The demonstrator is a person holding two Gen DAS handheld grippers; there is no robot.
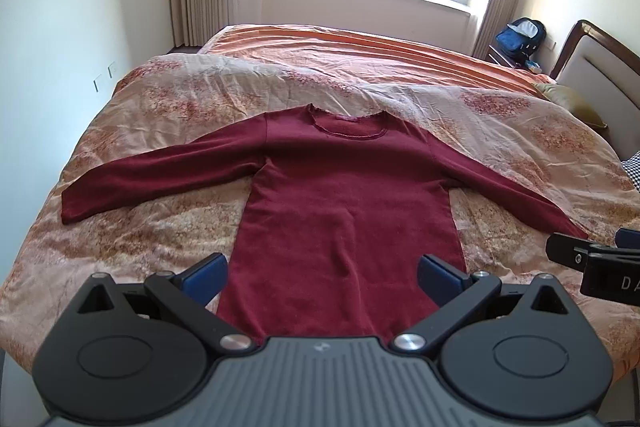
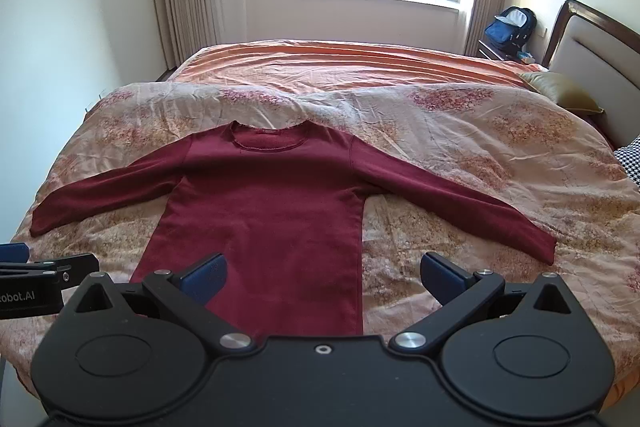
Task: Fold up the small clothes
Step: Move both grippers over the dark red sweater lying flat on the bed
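Left wrist view, maroon shirt (image 1: 344,195) flat on bed (image 1: 160,227), both claws agape

left claw (image 1: 322,277): spread wide, holding nothing | right claw (image 2: 322,277): same

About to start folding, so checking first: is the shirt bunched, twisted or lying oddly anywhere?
Nothing stands out. The maroon shirt lies flat on the quilt, neckline away, both sleeves spread out to the sides. Both claws, left and right, are open and hold nothing.
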